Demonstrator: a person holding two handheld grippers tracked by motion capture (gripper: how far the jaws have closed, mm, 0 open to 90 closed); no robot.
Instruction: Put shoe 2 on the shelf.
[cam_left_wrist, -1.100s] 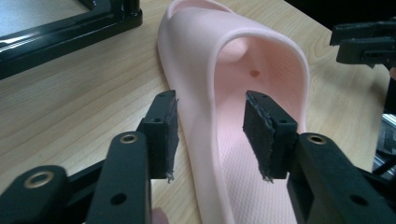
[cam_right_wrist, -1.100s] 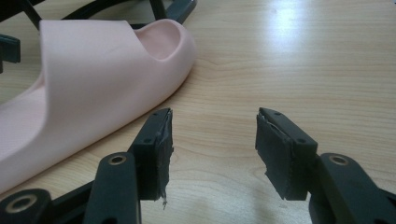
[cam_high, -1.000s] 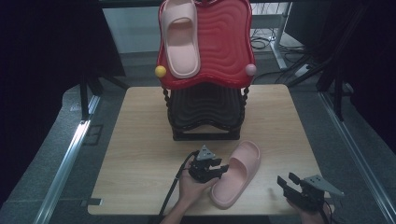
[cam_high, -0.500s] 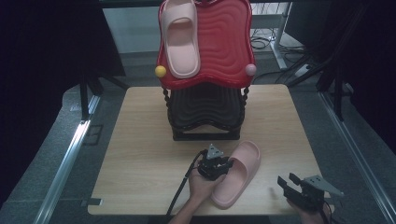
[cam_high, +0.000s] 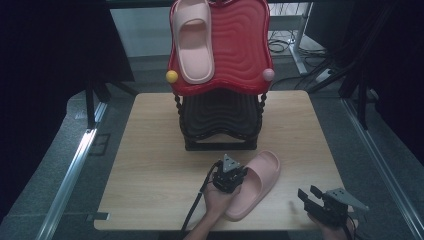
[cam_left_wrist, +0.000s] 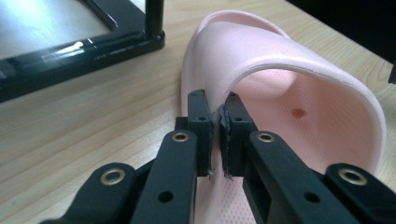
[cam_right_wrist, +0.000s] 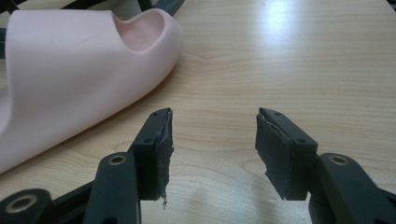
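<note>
Pink slipper (cam_high: 252, 184) flat, toe toward rack (cam_high: 220, 120).

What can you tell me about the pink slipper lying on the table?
The pink slipper is a pale, matte, foam-like slide with a broad strap over an open toe and a finely dimpled footbed. It lies sole down, diagonally, on the wooden table, near the front edge, before the black rack. The left tool, whose jaws have just been closing, pinches the strap's edge. The right tool is open beside it, not touching.
</note>
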